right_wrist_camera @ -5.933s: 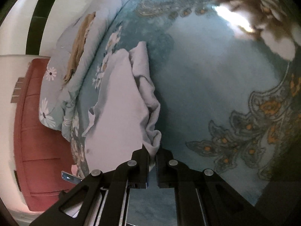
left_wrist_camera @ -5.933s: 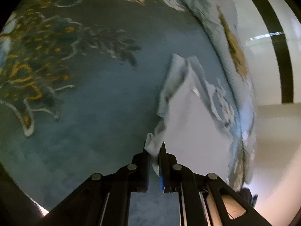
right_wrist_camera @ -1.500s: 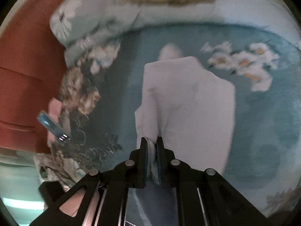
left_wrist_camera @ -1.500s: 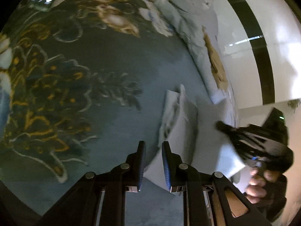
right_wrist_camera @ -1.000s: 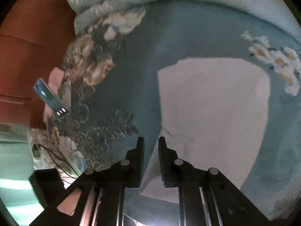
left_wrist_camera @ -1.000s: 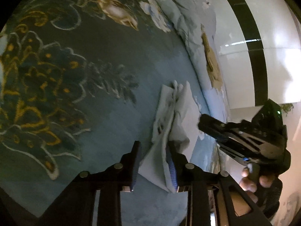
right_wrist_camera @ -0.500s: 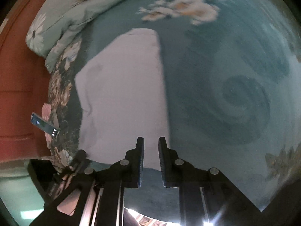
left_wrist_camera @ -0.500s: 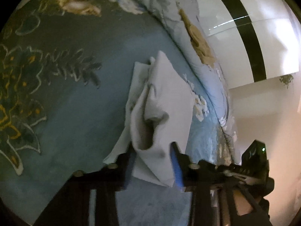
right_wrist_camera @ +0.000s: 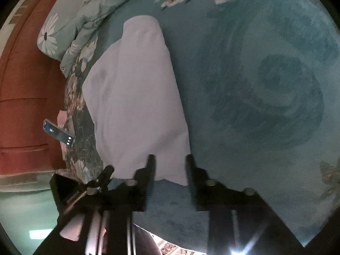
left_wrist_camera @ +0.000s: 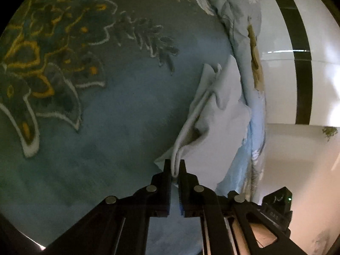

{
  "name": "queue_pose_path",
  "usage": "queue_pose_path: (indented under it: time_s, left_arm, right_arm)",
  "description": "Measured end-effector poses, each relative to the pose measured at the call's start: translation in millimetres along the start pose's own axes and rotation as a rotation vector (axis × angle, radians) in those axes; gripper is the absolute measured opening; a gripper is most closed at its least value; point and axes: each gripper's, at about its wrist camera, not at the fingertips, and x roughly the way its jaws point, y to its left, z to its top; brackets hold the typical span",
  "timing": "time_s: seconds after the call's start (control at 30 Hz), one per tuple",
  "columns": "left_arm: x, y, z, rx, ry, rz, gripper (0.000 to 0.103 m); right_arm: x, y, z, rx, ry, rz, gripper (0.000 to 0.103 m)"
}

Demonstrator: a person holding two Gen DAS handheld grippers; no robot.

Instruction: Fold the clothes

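Observation:
A white cloth (left_wrist_camera: 223,114) lies partly folded on a teal flowered blanket (left_wrist_camera: 106,140). My left gripper (left_wrist_camera: 174,170) pinches a bunched fold at the cloth's near corner, and its jaws are still closing. In the right wrist view the same cloth (right_wrist_camera: 136,93) lies smooth and long. My right gripper (right_wrist_camera: 170,161) hovers over its near edge. Its jaws are opening, with the cloth's corner under the gap and the pads clear of it.
A flowered quilt (right_wrist_camera: 70,21) is bunched along the far side of the blanket (right_wrist_camera: 265,85). A phone (right_wrist_camera: 57,135) lies left of the cloth, near a red padded surface (right_wrist_camera: 23,80). A white wall with a black stripe (left_wrist_camera: 301,80) stands at the right.
My left jaws closed onto the cloth's folded corner. My right gripper let the cloth go, swung round to its near edge and spread its jaws.

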Motion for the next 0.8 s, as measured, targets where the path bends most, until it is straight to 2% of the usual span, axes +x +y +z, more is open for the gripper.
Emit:
queue_pose_path:
  time_s: [0.13, 0.27, 0.37, 0.53, 0.63, 0.67, 0.7, 0.8]
  left_arm:
    - [-3.9, 0.7, 2.1, -0.012, 0.014, -0.049, 0.013]
    - [-17.8, 3.0, 11.6, -0.038, -0.005, -0.062, 0.034]
    - [-31.3, 8.5, 17.8, -0.055, -0.034, -0.079, 0.035]
    - [-41.6, 10.8, 24.0, -0.068, -0.059, -0.071, 0.035]
    - [-41.6, 11.4, 23.9, -0.073, -0.059, -0.067, 0.035]
    - [-41.5, 11.2, 23.9, -0.073, -0.057, -0.064, 0.035]
    - [-42.5, 12.1, 21.5, -0.071, -0.054, -0.060, 0.035]
    - [-42.7, 9.7, 21.6, -0.061, -0.054, -0.050, 0.035]
  right_arm:
    - [13.0, -5.4, -3.6, -0.010, 0.013, -0.019, 0.039]
    - [26.9, -8.8, -7.0, 0.003, 0.022, -0.004, 0.039]
    - [33.7, -10.2, -11.4, 0.013, 0.009, 0.000, 0.039]
    - [30.8, -14.6, -19.5, 0.051, -0.032, 0.057, 0.038]
    - [30.7, -15.7, -22.5, 0.067, -0.046, 0.071, 0.026]
    - [31.3, -16.4, -23.4, 0.080, -0.048, 0.089, 0.016]
    - [31.9, -17.1, -24.4, 0.093, -0.051, 0.108, 0.013]
    - [26.5, -16.0, -23.3, 0.096, -0.057, 0.122, 0.010]
